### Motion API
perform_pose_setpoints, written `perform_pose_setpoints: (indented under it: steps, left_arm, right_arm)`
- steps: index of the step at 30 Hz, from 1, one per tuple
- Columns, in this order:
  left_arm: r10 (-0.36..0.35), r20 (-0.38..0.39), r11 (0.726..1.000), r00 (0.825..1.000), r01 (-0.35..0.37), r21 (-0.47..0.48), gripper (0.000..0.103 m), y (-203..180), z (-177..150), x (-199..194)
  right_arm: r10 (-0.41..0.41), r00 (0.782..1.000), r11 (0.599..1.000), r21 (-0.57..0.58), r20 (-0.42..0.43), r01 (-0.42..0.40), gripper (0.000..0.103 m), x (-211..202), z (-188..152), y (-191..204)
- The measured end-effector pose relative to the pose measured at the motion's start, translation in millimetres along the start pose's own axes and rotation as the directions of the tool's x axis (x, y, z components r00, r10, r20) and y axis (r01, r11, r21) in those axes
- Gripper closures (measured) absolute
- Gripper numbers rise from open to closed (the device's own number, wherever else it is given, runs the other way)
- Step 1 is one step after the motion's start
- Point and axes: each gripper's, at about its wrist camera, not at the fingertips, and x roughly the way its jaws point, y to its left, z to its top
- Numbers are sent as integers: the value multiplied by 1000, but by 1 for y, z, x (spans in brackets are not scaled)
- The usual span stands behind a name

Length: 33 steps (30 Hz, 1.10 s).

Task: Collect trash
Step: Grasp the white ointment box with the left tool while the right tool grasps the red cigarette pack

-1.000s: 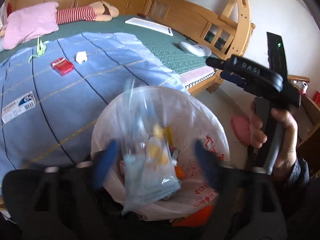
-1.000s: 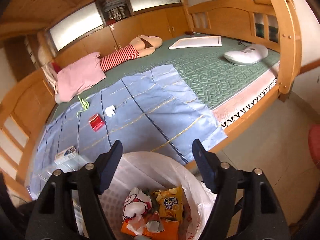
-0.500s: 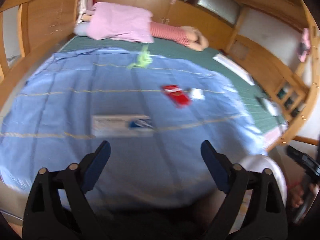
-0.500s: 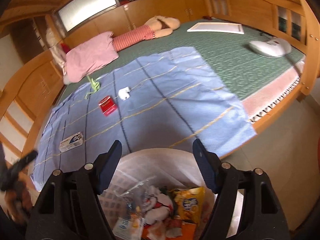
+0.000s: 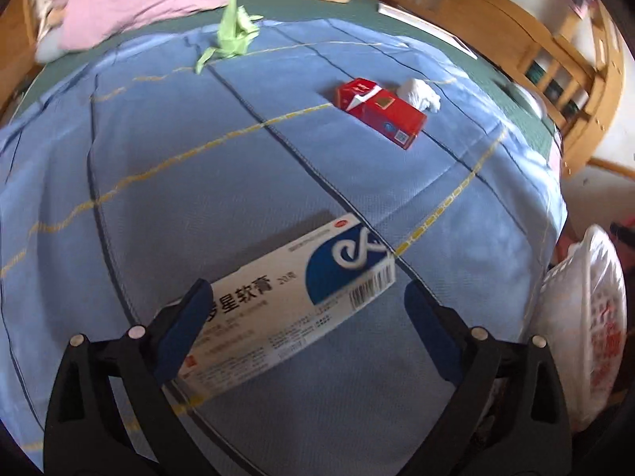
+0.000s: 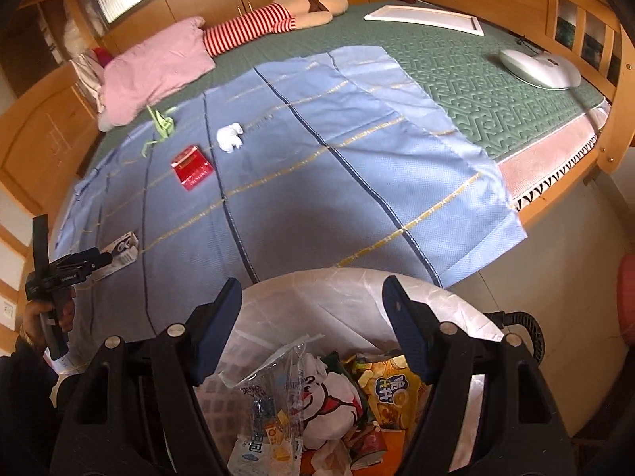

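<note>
My left gripper (image 5: 305, 317) is open, low over the blue sheet (image 5: 198, 182), its jaws on either side of a white and blue ointment box (image 5: 293, 297). A red cigarette pack (image 5: 381, 113), a crumpled white tissue (image 5: 420, 93) and a green folded paper (image 5: 234, 35) lie farther back on the sheet. My right gripper (image 6: 311, 327) is open and empty above the white-lined trash bin (image 6: 357, 289), which holds snack wrappers and a clear bag (image 6: 278, 396). The left gripper also shows in the right wrist view (image 6: 83, 263), at the box (image 6: 123, 248).
A pink pillow (image 6: 158, 67) and a striped doll (image 6: 278, 20) lie at the bed's head. A white device (image 6: 539, 67) and a flat white frame (image 6: 424, 18) rest on the green mat. A wooden bed rail (image 6: 619, 91) stands at right. The bin's rim (image 5: 595, 317) is right of the left gripper.
My left gripper dropped the clear bag into the bin, swung left over the bed, and came down close around the ointment box. My right gripper stayed over the bin.
</note>
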Motion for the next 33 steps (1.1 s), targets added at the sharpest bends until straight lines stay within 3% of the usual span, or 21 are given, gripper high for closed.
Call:
perform_pose_setpoints:
  steps: [2,5,9,10,12,15,19,22,26,28,31,33]
  left_arm:
    - [-51,-8,998,999,51,22,7,-2,1,-2]
    - [-102,-26,995,994,103,20,28,-10,-4,-9]
    - [-192,-79,979,978,196,52,41,-22,-13,-17]
    - [-151,-58,987,987,154,52,40,-22,-12,-19]
    - [-34,15,999,999,33,29,12,-13,-5,-21]
    - [76,46,995,996,-73,-70,8,8,6,-11]
    - [-11,-104,989,995,-5,-146,6,18,6,18]
    - [-61,-148,998,987,58,-20,7,-4,-2,19]
    - [-105,-224,985,969,133,113,7,-36,-21,15]
    - [-65,-210,982,975,100,161,12,-49,-29,14]
    - [41,-180,992,983,-18,127,34,-53,-31,16]
    - [76,-163,996,984,-69,49,61,-49,-27,11]
  right_arm:
    - [-1,1000,1000,-4,-1,1,31,5,1,3]
    - [15,1000,1000,-28,2,-15,31,10,4,17]
    - [50,999,998,-39,-9,-50,31,15,4,29]
    - [63,998,997,-39,-17,-63,31,17,3,31]
    - [74,997,997,-35,-32,-75,31,19,0,32]
    - [70,996,997,-22,-50,-71,31,23,1,35]
    - [61,997,998,-4,-55,-61,31,24,1,34]
    - [48,998,999,-14,-41,-49,31,22,1,34]
    - [52,998,998,-18,-31,-53,31,23,0,32]
    - [51,998,998,-25,-28,-51,31,25,2,34]
    - [66,997,997,-46,-29,-68,31,28,10,44]
    - [97,995,993,-68,-33,-99,31,33,19,54]
